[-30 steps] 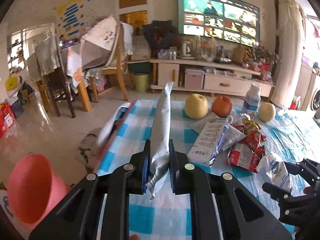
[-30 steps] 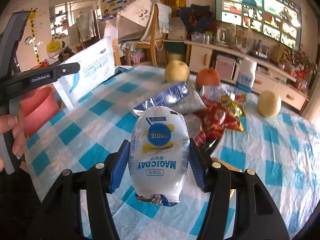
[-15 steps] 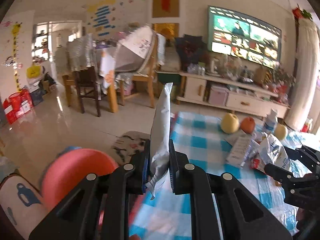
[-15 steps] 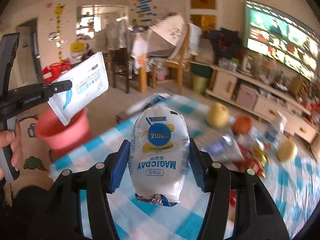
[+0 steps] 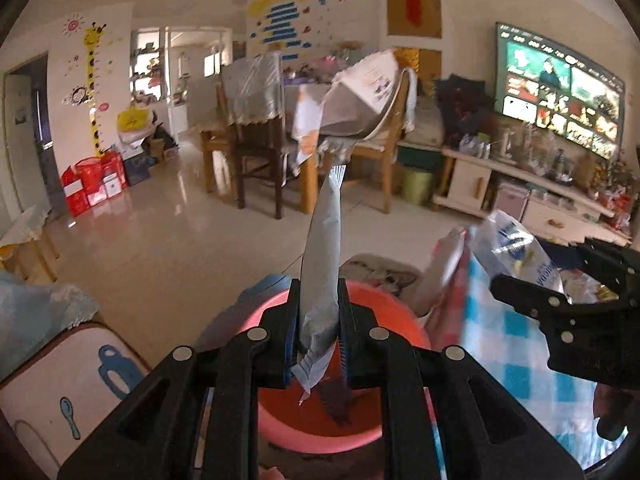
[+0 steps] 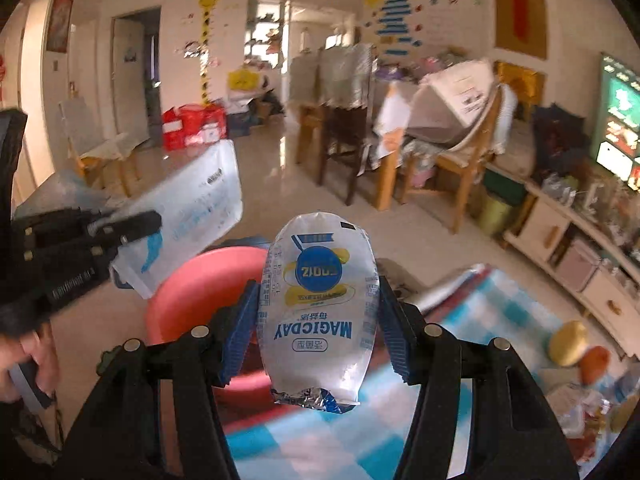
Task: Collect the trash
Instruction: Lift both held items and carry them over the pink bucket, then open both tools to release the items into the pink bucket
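My left gripper (image 5: 318, 340) is shut on a flat white pouch (image 5: 322, 264) held edge-on, right over a pink basin (image 5: 320, 420) on the floor. The right wrist view shows that same pouch (image 6: 188, 216) broadside, clamped in the left gripper (image 6: 132, 224) above the basin (image 6: 200, 288). My right gripper (image 6: 318, 320) is shut on a puffy white MAGICDAY packet (image 6: 318, 312), just right of the basin and over the table's edge. In the left wrist view the right gripper (image 5: 520, 276) and its packet (image 5: 516, 248) show at the right.
The blue-and-white checked table (image 6: 472, 304) lies at the right, with pale fruit (image 6: 568, 342), an orange fruit (image 6: 594, 360) and more wrappers (image 6: 580, 408) on it. A white stool with a drawing (image 5: 60, 380) stands left of the basin. Chairs and a dining table stand farther back.
Both grippers have swung left off the table, each keeping its item. The pink basin has come from the far left to lie under the left gripper and just left of the right one.
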The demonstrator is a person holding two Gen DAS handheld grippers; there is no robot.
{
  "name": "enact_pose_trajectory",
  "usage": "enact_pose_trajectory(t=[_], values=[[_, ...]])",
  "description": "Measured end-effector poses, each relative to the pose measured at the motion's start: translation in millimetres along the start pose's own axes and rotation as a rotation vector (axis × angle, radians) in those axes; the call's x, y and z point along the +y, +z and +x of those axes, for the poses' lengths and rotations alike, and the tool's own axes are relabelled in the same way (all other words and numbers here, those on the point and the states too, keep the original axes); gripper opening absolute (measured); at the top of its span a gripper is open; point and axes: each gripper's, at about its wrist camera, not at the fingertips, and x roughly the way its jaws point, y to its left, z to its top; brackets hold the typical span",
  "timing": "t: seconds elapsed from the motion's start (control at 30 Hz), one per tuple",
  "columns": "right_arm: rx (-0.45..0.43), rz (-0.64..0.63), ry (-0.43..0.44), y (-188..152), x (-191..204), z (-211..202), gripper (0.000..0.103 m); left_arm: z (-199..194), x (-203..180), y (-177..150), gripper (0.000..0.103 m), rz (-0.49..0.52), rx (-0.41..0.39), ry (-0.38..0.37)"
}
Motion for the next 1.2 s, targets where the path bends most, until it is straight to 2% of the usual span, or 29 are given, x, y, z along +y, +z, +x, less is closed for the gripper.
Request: enact_pose_trajectory(t=[0.2, 0.4, 0.47, 0.5, 0.53, 0.6, 0.7, 0.77, 0.87, 1.0, 1.1, 1.2], values=[[0.054, -0.001, 0.020, 9, 23, 44, 0.059, 46, 25, -20, 0.017, -0.019, 0.079, 0.002], [0.078, 0.010, 0.054, 9, 28, 71, 0.059, 68, 29, -35, 0.017, -0.021, 0.097, -0.005], [0.076, 0.023, 0.045, 9, 26, 76, 0.069, 72, 31, -36, 0.020, -0.024, 0.091, -0.006], [0.072, 0.029, 0.041, 8, 24, 78, 0.078, 72, 33, -37, 0.021, -0.027, 0.089, -0.007], [0.070, 0.036, 0.040, 6, 22, 79, 0.079, 75, 36, -37, 0.022, -0.028, 0.094, -0.001], [0.075, 0.053, 0.033, 4, 17, 79, 0.079, 75, 37, -36, 0.038, -0.025, 0.089, 0.010], [0.070, 0.075, 0.027, 0, 7, 73, 0.079, 71, 38, -32, 0.050, -0.028, 0.072, 0.024], [0.055, 0.096, 0.016, -2, -3, 60, 0.079, 64, 36, -27, 0.054, -0.031, 0.053, 0.036], [0.022, 0.129, 0.004, -9, -23, 31, 0.079, 48, 28, -19, 0.074, -0.027, 0.030, 0.050], [-0.019, 0.158, -0.075, -44, -61, -33, 0.087, 24, -8, -8, 0.091, 0.014, 0.008, 0.012], [-0.016, 0.197, -0.153, -81, -92, -77, 0.094, 9, -51, -6, 0.094, 0.053, 0.005, -0.053], [0.008, 0.227, -0.242, -133, -124, -127, 0.096, 2, -98, -9, 0.095, 0.096, 0.018, -0.136]])
